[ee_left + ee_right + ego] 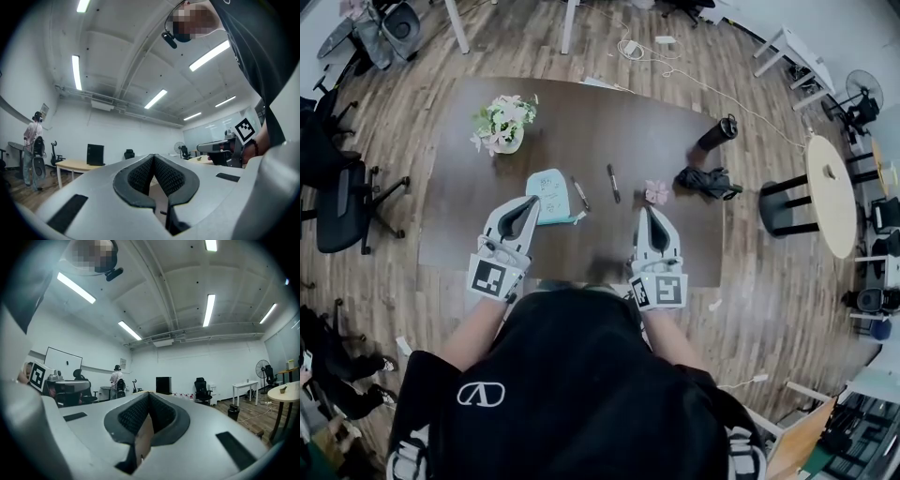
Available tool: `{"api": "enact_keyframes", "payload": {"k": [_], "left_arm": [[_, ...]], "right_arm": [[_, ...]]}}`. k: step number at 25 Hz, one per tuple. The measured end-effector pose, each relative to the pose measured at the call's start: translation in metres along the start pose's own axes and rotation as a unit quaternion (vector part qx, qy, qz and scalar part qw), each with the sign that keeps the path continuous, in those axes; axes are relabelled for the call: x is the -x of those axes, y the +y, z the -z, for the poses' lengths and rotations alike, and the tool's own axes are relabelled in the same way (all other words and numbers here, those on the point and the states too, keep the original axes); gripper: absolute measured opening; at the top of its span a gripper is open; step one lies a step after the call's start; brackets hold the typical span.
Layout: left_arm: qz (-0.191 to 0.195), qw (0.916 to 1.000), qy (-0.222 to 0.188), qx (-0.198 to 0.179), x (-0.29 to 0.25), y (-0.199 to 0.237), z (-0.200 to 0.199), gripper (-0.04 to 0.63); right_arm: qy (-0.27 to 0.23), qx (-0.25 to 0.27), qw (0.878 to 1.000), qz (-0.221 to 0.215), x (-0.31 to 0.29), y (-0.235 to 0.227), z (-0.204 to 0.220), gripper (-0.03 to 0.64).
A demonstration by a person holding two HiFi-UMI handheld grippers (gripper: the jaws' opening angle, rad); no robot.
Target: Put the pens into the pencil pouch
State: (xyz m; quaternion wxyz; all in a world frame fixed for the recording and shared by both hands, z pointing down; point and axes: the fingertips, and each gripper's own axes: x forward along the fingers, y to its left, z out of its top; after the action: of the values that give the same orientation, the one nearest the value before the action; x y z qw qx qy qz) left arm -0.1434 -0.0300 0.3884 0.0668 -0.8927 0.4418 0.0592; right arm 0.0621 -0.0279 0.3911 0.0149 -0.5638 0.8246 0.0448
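A pot of pale flowers (pixel 504 127) stands on the dark table (pixel 609 122), to the left of and beyond the pencil pouch (pixel 551 192), well apart from it. The left gripper (pixel 531 202) comes in from the near edge, and in the head view its tip overlaps the pouch's near left corner; whether it touches the pouch cannot be told. In the left gripper view its jaws are clenched, ribbed pad against ribbed pad (pixel 153 157), and they point out level across the room.

The pouch is light teal and lies flat near the middle of the table. Just beside it on the right lies one pen (pixel 580 195), close to the pouch's right edge and slanting away from it. A second pen (pixel 613 183), darker, lies a little further right of the pouch, apart from the first.

The right gripper (pixel 650 214) is to the right of the pouch and nearer the person than both pens, touching neither. Its jaws are clenched as well, the pads meeting at the tip in the right gripper view (pixel 149 395).

Further right of the pouch lies a small pink object (pixel 656 192), then a crumpled black bundle (pixel 708 182). A black bottle (pixel 718 132) lies on its side beyond the bundle, far from the pouch.
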Motion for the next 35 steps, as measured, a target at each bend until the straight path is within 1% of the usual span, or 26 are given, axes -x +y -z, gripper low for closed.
{"api": "enact_keyframes", "payload": {"k": [2, 6, 10, 13, 14, 15, 16, 17, 18, 19, 20, 21, 23, 26, 29, 32, 33, 35], "left_arm": [[-0.003, 1.0000, 0.003, 0.001, -0.007, 0.003, 0.003, 0.003], [-0.022, 0.9997, 0.008, 0.005, -0.018, 0.005, 0.005, 0.003], [-0.031, 0.9994, 0.016, 0.004, -0.025, 0.005, 0.013, 0.003], [-0.036, 0.9992, 0.015, 0.004, -0.031, 0.006, 0.017, 0.003], [-0.029, 0.9992, 0.025, -0.008, -0.034, 0.003, 0.022, 0.003], [-0.016, 0.9981, 0.050, -0.030, -0.037, 0.000, 0.032, 0.003], [0.001, 0.9940, 0.091, -0.060, -0.041, -0.003, 0.047, 0.017], [0.020, 0.9857, 0.138, -0.095, -0.045, -0.006, 0.066, 0.119], [0.039, 0.9736, 0.181, -0.133, -0.048, -0.007, 0.086, 0.275], [0.060, 0.9588, 0.217, -0.173, -0.051, -0.007, 0.107, 0.346], [0.081, 0.9432, 0.248, -0.206, -0.051, -0.007, 0.127, 0.347], [0.102, 0.9284, 0.275, -0.228, -0.050, -0.007, 0.146, 0.348], [0.142, 0.9016, 0.319, -0.255, -0.048, -0.007, 0.181, 0.348], [0.195, 0.8642, 0.368, -0.282, -0.044, -0.009, 0.230, 0.349], [0.248, 0.8274, 0.410, -0.292, -0.034, -0.015, 0.282, 0.348], [0.294, 0.7913, 0.453, -0.287, -0.021, -0.022, 0.331, 0.348], [0.306, 0.7807, 0.465, -0.285, -0.017, -0.024, 0.346, 0.348], [0.324, 0.7624, 0.485, -0.281, -0.010, -0.025, 0.371, 0.348]], "right_arm": [[0.003, -0.002, 1.000, -0.006, -0.007, -0.003, 0.001, -0.001], [0.008, -0.006, 1.000, -0.022, -0.020, -0.013, 0.004, -0.001], [0.012, -0.006, 0.999, -0.033, -0.028, -0.022, 0.008, -0.001], [0.016, -0.007, 0.999, -0.038, -0.034, -0.027, 0.012, 0.000], [0.017, -0.008, 0.999, -0.040, -0.034, -0.029, 0.013, -0.001], [0.019, -0.009, 0.999, -0.041, -0.034, -0.031, 0.014, -0.001], [0.022, -0.009, 0.999, -0.041, -0.035, -0.034, 0.014, 0.000], [0.023, -0.010, 0.999, -0.041, -0.035, -0.037, 0.014, 0.000], [0.024, -0.011, 0.999, -0.040, -0.035, -0.040, 0.015, -0.001], [0.025, -0.010, 0.999, -0.040, -0.035, -0.043, 0.015, -0.002], [0.027, -0.010, 0.999, -0.039, -0.035, -0.046, 0.017, 0.000], [0.030, -0.010, 0.999, -0.039, -0.035, -0.048, 0.019, 0.000], [0.037, -0.009, 0.999, -0.038, -0.033, -0.053, 0.024, -0.002], [0.048, -0.008, 0.998, -0.034, -0.031, -0.059, 0.032, 0.000], [0.062, -0.010, 0.998, -0.029, -0.027, -0.063, 0.040, -0.001], [0.073, -0.007, 0.997, -0.024, -0.025, -0.069, 0.047, 0.000], [0.077, -0.007, 0.997, -0.021, -0.025, -0.071, 0.050, -0.002], [0.085, -0.006, 0.996, -0.016, -0.025, -0.074, 0.055, 0.000]]}}
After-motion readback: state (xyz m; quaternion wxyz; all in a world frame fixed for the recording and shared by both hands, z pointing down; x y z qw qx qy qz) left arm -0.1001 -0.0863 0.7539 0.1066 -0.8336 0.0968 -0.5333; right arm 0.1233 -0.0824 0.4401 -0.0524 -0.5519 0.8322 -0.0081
